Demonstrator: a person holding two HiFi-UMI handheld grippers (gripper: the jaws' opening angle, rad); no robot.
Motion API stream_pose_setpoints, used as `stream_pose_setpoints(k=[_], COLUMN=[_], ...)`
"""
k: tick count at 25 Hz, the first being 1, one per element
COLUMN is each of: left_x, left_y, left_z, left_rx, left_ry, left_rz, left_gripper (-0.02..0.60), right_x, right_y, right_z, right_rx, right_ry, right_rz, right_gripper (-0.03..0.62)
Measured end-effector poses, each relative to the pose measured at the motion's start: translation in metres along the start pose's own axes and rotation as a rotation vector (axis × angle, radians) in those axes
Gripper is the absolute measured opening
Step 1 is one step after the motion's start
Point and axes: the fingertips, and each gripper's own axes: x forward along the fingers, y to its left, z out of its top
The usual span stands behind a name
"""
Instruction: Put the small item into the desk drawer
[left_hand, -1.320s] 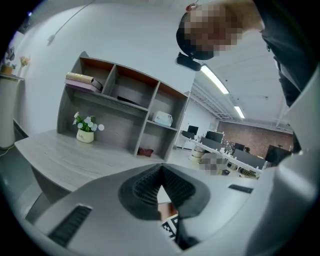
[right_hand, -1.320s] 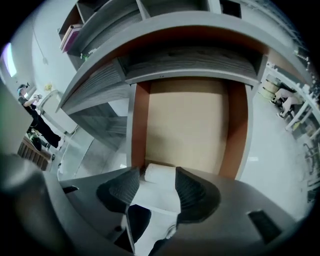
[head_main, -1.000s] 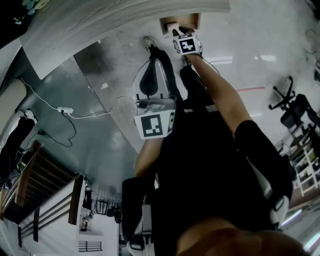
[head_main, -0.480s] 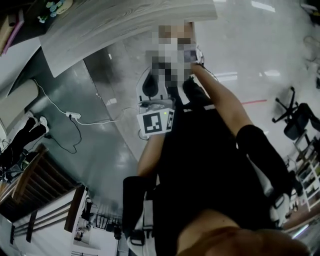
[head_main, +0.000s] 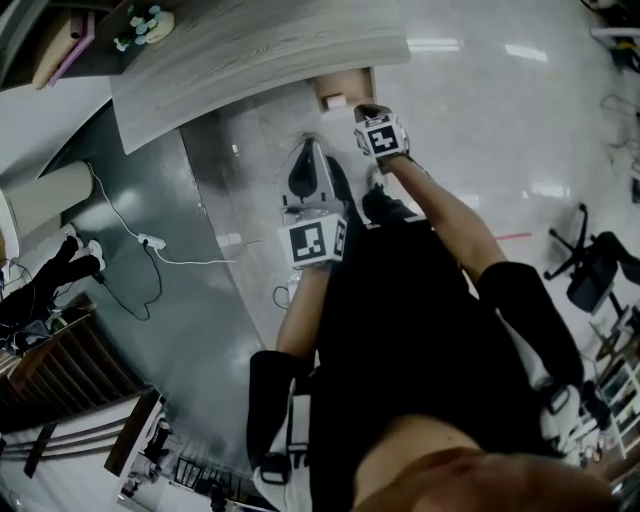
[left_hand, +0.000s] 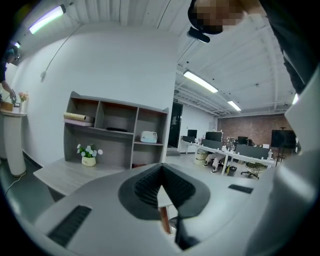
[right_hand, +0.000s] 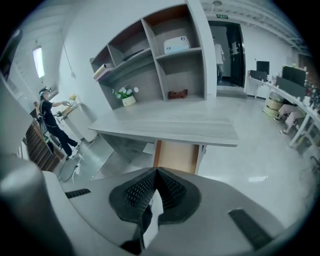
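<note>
Right gripper view: your right gripper (right_hand: 156, 172) has its jaws pressed fully together. A thin pale sliver shows in the slit below the tips, and you cannot tell whether it is a flat small item pinched there or just the light floor (right_hand: 240, 165) seen through. No other view shows the small item plainly, so count its place as unconfirmed: either in that slit, or low in the drawer where the gripper body blocks the view. The drawer (right_hand: 177, 156) stands pulled out from under the front edge of the grey desk (right_hand: 170, 127). It is brown inside, and the part of its bottom that shows is bare. It lies straight ahead of and below your right jaws, its long axis running out from the desk toward you, nearly in line with the way the gripper points. Head view agrees: the right gripper sits just beside the drawer's open end, tilted steeply down. The left gripper (head_main: 308, 148) is nearer your body and off to the drawer's left, over the floor. Left gripper view: jaws closed too, nothing between them, only a far table leg (left_hand: 164, 220) showing through the gap, and it points out across the room. Judgement: your right hand is the nearer and the only one lined up. If the sliver is the item, the next move looks like a short reach forward and down over the drawer, then opening. Risk: a thin item may cling to a jaw or land on the drawer's front lip.
</note>
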Motion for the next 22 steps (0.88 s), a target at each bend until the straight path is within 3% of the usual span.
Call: stream_pose_setpoints(k=[11,16,22], left_x=[-0.038,-0.048,-0.056], left_y=[-0.028,-0.033,-0.020], left_z=[0.015,0.019,0.020], left_rx=[0.019,0.107,0.133], left_ry=[-0.042,-0.043,-0.027], left_rz=[0.056,0.024,0.033], left_gripper=[-0.003,-0.003,-0.003], right_x=[-0.093,-0.133,-0.166], right_y=[0.013,0.024,0.041], right_z=[0.015,0.034,0.054], right_rx=[-0.041,-0.045,-0.054], right_ry=[-0.204,-0.319,-0.387], right_rz=[0.056,0.087,0.093], right_gripper=[-0.002,-0.002,-0.002])
